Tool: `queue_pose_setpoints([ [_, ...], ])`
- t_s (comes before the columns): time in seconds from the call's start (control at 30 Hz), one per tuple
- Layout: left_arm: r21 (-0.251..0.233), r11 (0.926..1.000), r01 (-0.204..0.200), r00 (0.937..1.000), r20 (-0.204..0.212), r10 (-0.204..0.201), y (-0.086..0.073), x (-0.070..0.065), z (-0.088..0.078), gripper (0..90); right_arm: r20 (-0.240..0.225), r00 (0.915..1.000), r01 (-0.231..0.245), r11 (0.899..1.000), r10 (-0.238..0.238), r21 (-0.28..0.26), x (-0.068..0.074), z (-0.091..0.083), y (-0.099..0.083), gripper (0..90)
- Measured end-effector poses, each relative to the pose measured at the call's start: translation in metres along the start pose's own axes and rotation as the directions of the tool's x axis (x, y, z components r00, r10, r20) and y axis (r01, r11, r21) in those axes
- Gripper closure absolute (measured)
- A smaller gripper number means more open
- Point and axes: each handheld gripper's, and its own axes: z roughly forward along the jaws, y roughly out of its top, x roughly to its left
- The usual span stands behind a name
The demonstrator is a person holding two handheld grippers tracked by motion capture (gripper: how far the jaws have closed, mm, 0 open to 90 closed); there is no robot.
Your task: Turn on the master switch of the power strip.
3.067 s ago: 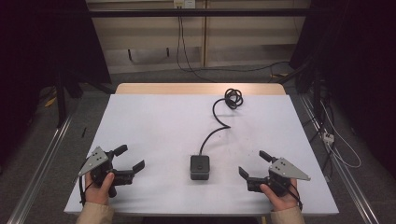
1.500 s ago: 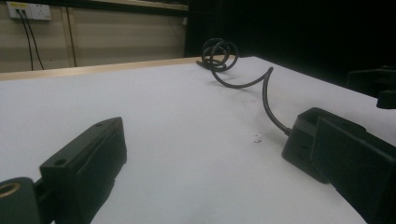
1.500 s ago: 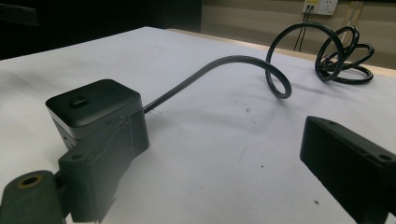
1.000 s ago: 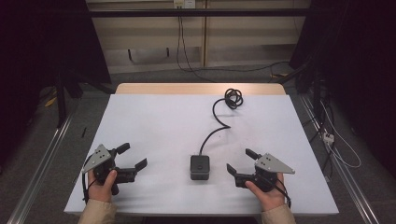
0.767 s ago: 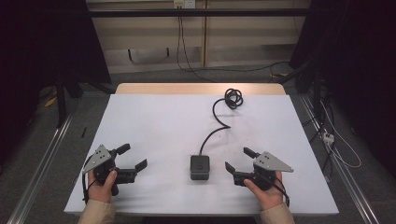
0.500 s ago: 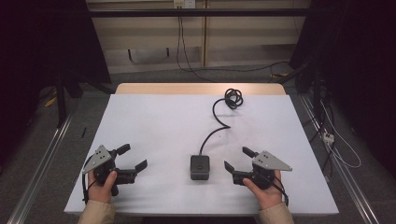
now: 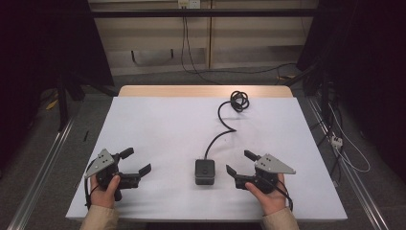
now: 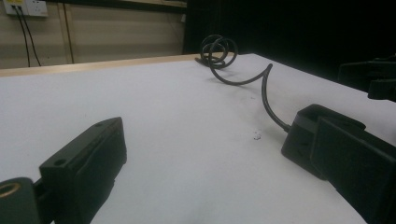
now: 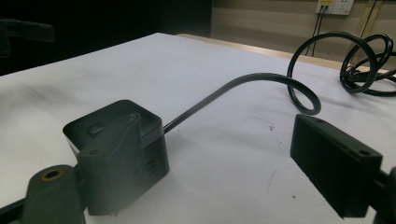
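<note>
Two grippers rest low on the white table (image 7: 158, 120). Your right gripper (image 7: 238, 165) sits just right of the black box (image 7: 205, 171), jaws apart though they have just been narrowing, with nothing between them. Box lies near the front edge, its cable (image 7: 221, 120) running back to a coil. Your left gripper (image 7: 135, 162) stands wide, empty, well apart from the box.
</note>
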Motion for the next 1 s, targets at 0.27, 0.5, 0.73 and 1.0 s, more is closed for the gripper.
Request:
queue_pose_setpoints([
  [0.27, -0.003, 1.0, 0.002, 1.0, 0.001, -0.002, 0.0, 0.001, 0.0, 3.4, -0.006, 1.0, -0.003, 1.0, 0.003, 0.003, 0.001, 0.003, 0.002, 18.5],
  [0.5, -0.005, 1.0, 0.001, 1.0, -0.001, -0.001, 0.0, 0.0, -0.002, 3.3, -0.02, 0.9998, -0.007, 1.0, 0.007, 0.005, 0.004, 0.005, 0.003, 24.1],
  [0.73, -0.002, 1.0, 0.001, 1.0, -0.002, -0.001, -0.001, 0.0, -0.004, 3.4, -0.046, 0.9985, -0.031, 1.0, 0.031, 0.002, 0.006, 0.007, 0.007, 30.1],
  [1.0, -0.002, 1.0, 0.003, 1.0, -0.008, -0.003, -0.001, 0.001, -0.006, 3.3, -0.076, 0.9965, -0.034, 0.999, 0.035, 0.009, 0.009, 0.011, 0.009, 35.3],
])
